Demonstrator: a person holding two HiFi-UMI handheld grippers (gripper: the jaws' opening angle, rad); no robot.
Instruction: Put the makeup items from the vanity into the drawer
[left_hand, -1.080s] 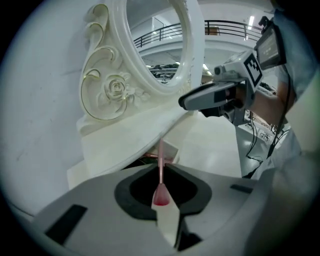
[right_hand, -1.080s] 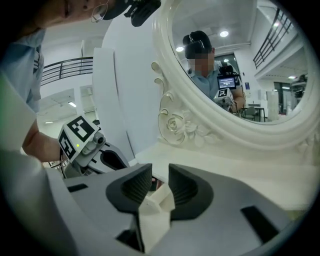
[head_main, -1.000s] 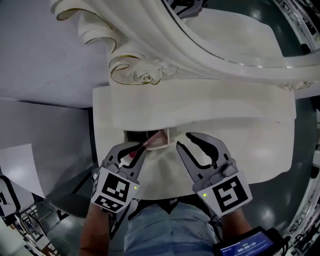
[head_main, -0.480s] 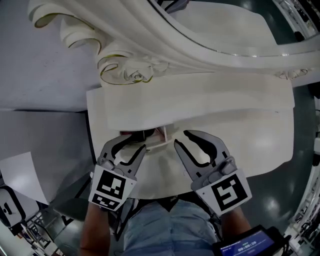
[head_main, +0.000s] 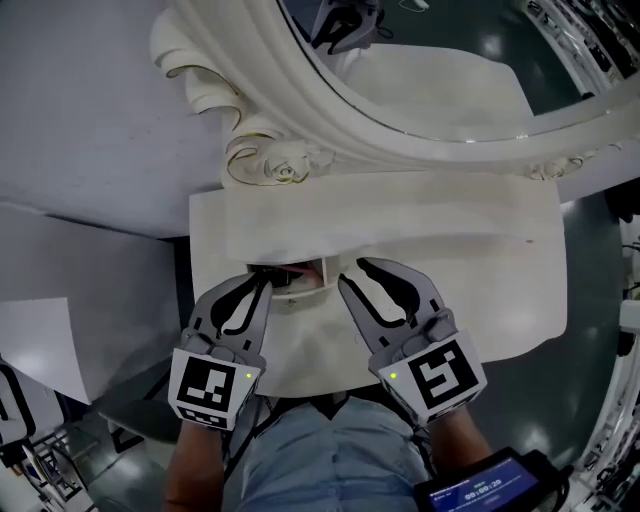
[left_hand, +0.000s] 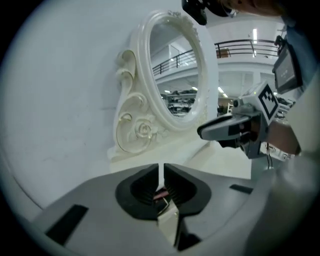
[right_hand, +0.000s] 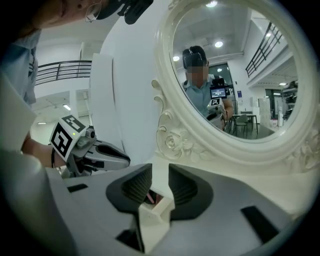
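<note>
Release on the left side: a second ago the left gripper (head_main: 262, 287) had a slim pink makeup stick (head_main: 293, 268) pinched just above the small open drawer (head_main: 322, 272). Half a second ago its jaws sprang wide. Now they are closing again with nothing between them, only a thin slit left showing in the left gripper view. So the stick is delivered and lies inside the drawer, at the centre of the head view, just under the front edge of the vanity top (head_main: 450, 230). In both gripper views it peeks out low in the middle, right beneath the jaws. The right gripper (head_main: 352, 272) hasn't budged: jaws a little apart and empty, hovering just right of the drawer's near corner. As for the stick, only a short pink length shows. Its long axis seems to run roughly left to right across the head view, tilted slightly, lying flat rather than standing. Which end is the cap, I can't tell. The vanity top shows no other items from here, so by my reckoning the likely remaining job is pushing the drawer shut.
</note>
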